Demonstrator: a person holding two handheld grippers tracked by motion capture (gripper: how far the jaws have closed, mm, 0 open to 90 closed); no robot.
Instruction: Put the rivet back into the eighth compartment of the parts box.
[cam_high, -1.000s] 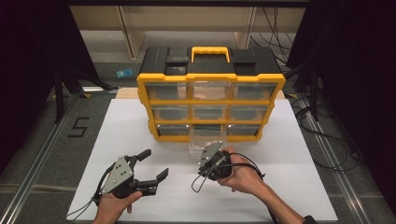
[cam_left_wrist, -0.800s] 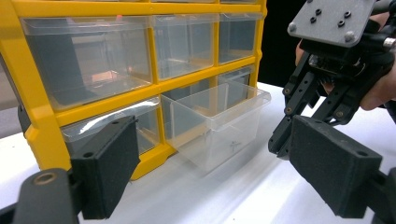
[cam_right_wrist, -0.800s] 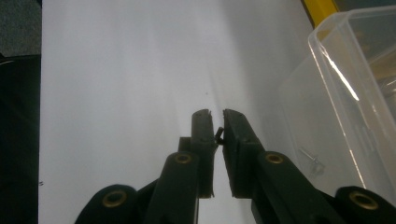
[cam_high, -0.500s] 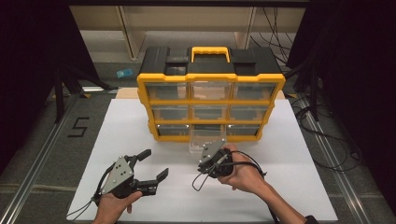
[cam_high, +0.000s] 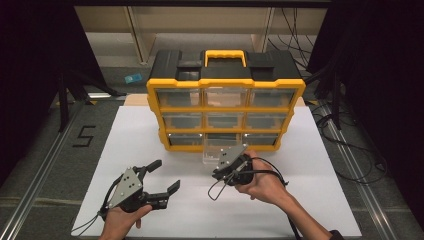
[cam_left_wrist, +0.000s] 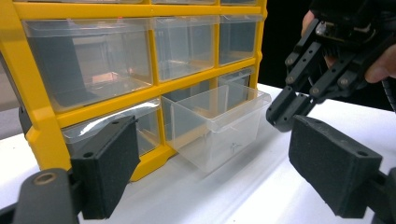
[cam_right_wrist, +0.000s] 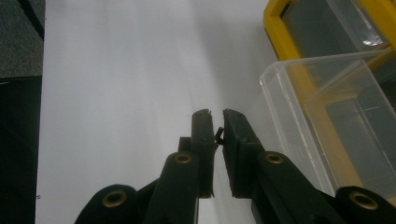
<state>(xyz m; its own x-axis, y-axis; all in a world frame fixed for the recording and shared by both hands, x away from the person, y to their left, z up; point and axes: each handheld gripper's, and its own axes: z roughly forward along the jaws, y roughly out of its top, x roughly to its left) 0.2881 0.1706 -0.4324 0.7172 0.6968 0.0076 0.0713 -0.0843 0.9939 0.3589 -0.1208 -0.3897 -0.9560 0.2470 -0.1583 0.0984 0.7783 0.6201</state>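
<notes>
A lab test bench. Black curtains (cam_high: 30, 75) flank a white table (cam_high: 150, 135). Loose cables (cam_high: 350, 150) cross the floor at right.

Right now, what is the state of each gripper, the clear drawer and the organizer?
Left gripper: open, empty.
Right gripper: shut on a tiny dark piece.
Clear drawer: pulled forward from the bottom middle slot.
Yellow organizer: upright, other drawers pushed in.
</notes>
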